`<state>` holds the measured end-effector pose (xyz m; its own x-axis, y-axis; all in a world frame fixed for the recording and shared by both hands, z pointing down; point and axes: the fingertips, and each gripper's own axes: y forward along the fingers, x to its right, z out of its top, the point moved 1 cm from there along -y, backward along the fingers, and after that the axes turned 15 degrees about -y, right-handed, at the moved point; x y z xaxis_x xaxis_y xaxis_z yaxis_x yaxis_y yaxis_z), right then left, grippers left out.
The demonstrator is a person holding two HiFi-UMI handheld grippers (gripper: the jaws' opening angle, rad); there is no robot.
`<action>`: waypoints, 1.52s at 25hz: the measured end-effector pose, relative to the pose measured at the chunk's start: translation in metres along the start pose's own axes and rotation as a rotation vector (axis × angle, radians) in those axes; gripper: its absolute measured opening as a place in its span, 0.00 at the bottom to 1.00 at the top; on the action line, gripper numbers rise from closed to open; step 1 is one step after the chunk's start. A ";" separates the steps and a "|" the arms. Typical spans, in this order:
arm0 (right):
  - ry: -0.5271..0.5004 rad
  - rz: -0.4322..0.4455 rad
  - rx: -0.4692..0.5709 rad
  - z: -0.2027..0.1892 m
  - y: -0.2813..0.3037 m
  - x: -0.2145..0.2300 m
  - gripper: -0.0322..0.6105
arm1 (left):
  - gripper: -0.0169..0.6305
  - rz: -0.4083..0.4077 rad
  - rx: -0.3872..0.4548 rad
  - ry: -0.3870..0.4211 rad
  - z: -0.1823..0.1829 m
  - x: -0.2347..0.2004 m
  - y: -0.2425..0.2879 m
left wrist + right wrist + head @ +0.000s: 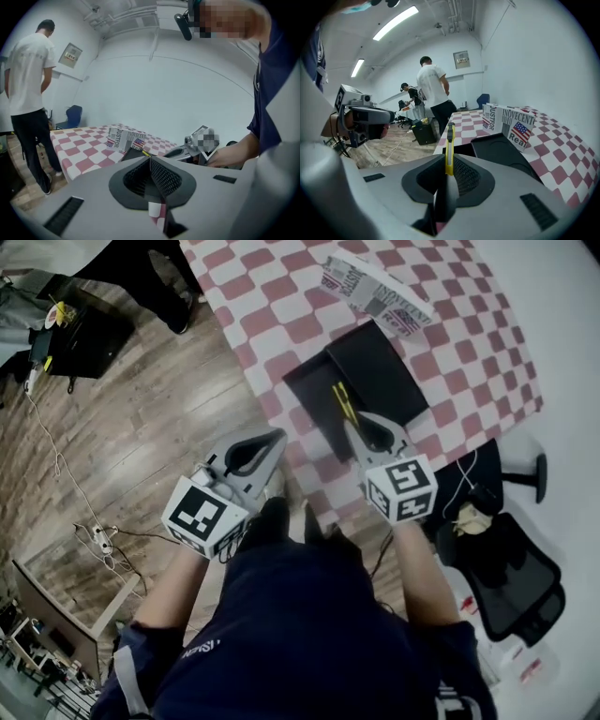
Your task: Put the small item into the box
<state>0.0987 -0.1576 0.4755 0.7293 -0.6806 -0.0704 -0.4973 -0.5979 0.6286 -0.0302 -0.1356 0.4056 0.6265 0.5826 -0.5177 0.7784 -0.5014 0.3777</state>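
A black box [361,381] lies open on the red-and-white checked table [281,296], near its front edge. My right gripper [361,427] is shut on a thin yellow utility knife [342,401], which sticks out forward over the box. In the right gripper view the knife [449,145] stands upright between the shut jaws, with the box [506,150] just beyond. My left gripper [272,442] hovers at the table's edge, left of the box, shut with nothing in it. In the left gripper view the box's corner [133,153] shows just past the shut jaws.
A newspaper-print package [375,287] lies behind the box. A black office chair [511,577] stands at the right of the table. A person in a white shirt [26,84] stands on the wooden floor at the table's far side. A black bag [80,334] and cables [98,538] lie on the floor.
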 end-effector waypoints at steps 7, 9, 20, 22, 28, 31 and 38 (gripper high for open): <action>-0.006 0.091 -0.149 -0.038 0.060 0.003 0.15 | 0.08 0.031 -0.006 -0.061 -0.015 -0.007 0.006; -0.008 0.112 -0.196 -0.050 0.074 0.000 0.15 | 0.08 0.041 -0.008 -0.075 -0.019 -0.012 0.005; -0.036 0.148 -0.372 -0.085 0.120 -0.010 0.15 | 0.08 0.065 -0.009 -0.126 -0.026 -0.041 -0.007; -0.036 0.151 -0.382 -0.087 0.123 -0.012 0.15 | 0.08 0.062 -0.011 -0.128 -0.027 -0.043 -0.007; -0.035 0.167 -0.409 -0.093 0.128 -0.018 0.15 | 0.08 0.059 -0.018 -0.136 -0.028 -0.049 -0.005; -0.033 0.177 -0.428 -0.098 0.129 -0.020 0.15 | 0.08 0.058 -0.024 -0.139 -0.030 -0.051 -0.003; -0.029 0.192 -0.437 -0.101 0.130 -0.022 0.15 | 0.08 0.060 -0.033 -0.141 -0.030 -0.050 -0.001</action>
<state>0.0656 -0.1781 0.6369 0.6272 -0.7764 0.0611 -0.3730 -0.2306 0.8987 -0.0606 -0.1447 0.4545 0.6617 0.4557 -0.5954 0.7424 -0.5095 0.4351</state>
